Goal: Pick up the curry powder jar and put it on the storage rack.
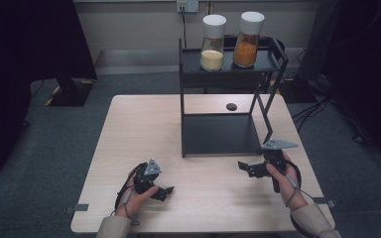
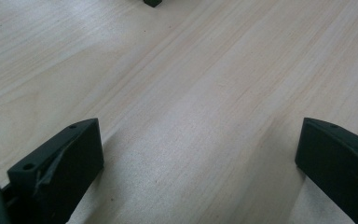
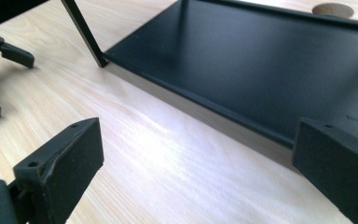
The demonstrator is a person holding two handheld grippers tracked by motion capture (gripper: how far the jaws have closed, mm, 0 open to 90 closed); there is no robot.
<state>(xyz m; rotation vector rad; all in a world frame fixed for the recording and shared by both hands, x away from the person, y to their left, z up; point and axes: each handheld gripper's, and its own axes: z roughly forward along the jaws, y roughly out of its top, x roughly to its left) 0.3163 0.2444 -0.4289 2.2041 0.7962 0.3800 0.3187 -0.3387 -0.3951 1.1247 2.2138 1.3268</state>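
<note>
A black two-tier rack [image 1: 218,134] stands at the back right of the light wooden table [image 1: 144,129]. On its top shelf stand two white-capped jars: one with pale grains [image 1: 212,43], one with orange grains [image 1: 247,40]. My left gripper [image 1: 166,192] rests low over the table's front left, open, with bare wood between its jaws [image 2: 196,154]. My right gripper [image 1: 243,168] is open in front of the rack's lower shelf [image 3: 261,60], nothing between its jaws [image 3: 191,163].
A small dark round disc [image 1: 231,106] lies on the table behind the rack's lower shelf. Dark monitors and cables stand around the table on the grey floor. In the right gripper view, the left gripper [image 3: 0,60] appears at the far left.
</note>
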